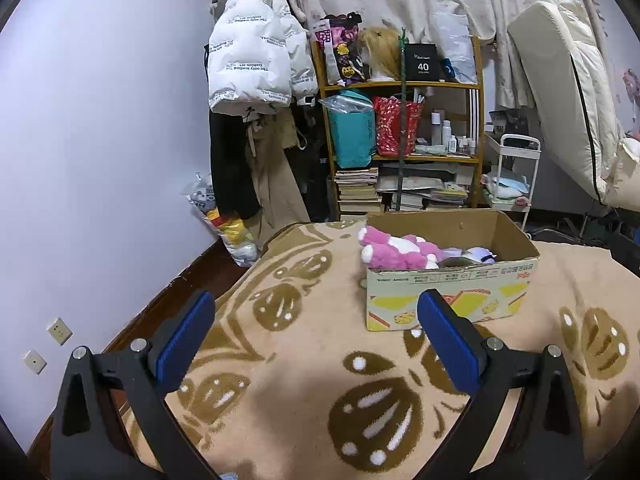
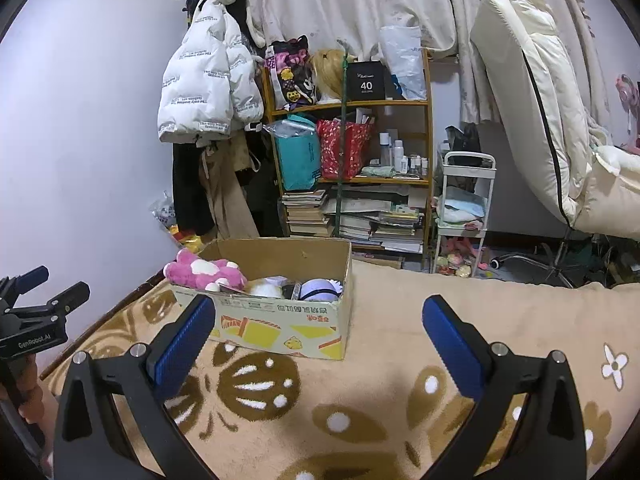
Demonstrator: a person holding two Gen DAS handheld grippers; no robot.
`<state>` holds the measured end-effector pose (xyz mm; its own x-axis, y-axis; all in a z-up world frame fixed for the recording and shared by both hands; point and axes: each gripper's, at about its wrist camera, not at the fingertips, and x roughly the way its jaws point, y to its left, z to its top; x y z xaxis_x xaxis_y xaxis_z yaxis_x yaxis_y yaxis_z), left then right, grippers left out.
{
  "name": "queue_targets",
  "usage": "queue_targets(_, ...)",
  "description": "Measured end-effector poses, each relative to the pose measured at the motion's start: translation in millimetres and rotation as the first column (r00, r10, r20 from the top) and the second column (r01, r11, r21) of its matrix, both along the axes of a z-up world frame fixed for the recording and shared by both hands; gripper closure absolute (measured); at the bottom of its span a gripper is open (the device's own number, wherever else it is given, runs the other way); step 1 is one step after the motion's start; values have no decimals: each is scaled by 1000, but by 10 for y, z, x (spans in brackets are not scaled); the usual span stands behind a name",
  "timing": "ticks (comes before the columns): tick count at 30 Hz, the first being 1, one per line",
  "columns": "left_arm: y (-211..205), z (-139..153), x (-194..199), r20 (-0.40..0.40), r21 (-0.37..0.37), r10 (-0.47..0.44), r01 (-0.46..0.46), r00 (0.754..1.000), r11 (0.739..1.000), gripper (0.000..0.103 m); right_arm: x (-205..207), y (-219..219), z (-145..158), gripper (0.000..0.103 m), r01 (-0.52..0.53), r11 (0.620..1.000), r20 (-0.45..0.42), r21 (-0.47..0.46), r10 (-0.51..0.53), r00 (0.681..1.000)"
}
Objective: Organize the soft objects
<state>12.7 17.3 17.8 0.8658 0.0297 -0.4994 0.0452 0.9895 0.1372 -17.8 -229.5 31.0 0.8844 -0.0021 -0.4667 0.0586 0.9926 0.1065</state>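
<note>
A cardboard box (image 1: 452,292) stands on a beige patterned blanket (image 1: 300,360). A pink and white plush toy (image 1: 396,252) lies over its left rim, with a purple and white plush (image 1: 478,255) beside it inside. My left gripper (image 1: 316,312) is open and empty, short of the box. In the right wrist view the same box (image 2: 280,320) holds the pink plush (image 2: 204,272), a white plush (image 2: 266,289) and the purple plush (image 2: 320,290). My right gripper (image 2: 320,316) is open and empty, short of the box. The left gripper (image 2: 44,288) shows at the left edge there.
A wooden shelf (image 2: 348,140) with bags, books and bottles stands behind the box. Coats (image 1: 248,52) hang on the wall to the left. A white trolley (image 2: 464,208) and a folded mattress (image 2: 536,92) stand at the right. A bag of toys (image 1: 228,224) sits on the floor.
</note>
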Motion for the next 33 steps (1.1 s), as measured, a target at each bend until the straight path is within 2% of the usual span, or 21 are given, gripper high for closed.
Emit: queue_targets(33, 4, -29, 21, -22, -23, -3, 2, 1000, 1000, 3, 25, -33, -41, 0, 6, 1000, -7, -1, -6, 1000)
